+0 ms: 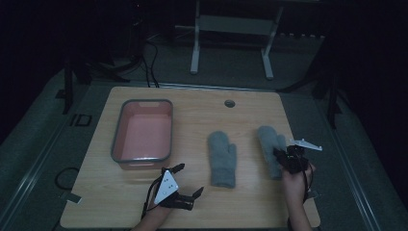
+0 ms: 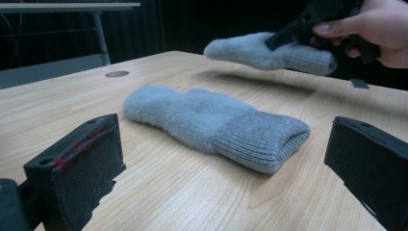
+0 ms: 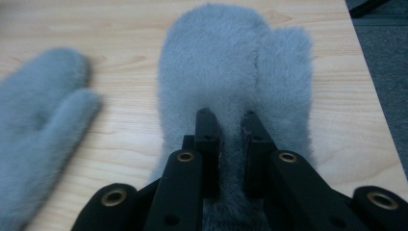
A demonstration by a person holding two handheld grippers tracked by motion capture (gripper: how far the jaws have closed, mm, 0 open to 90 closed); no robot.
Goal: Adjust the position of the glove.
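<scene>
right gripper (image 1: 284, 156) jaws pinching one fluffy mitten (image 3: 231, 72) by the cuff, lifted off the worktop (image 1: 192, 202) | soft, light, floppy, so the knit cuff's the spot | left gripper (image 1: 185, 180) jaws spread, holding nothing

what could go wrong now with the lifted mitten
The right gripper pinches only a fold of the fluffy grey mitten, held clear of the wooden table, so it might slip free. On the way to the pink tub it may drag across the second grey mitten lying between.
</scene>
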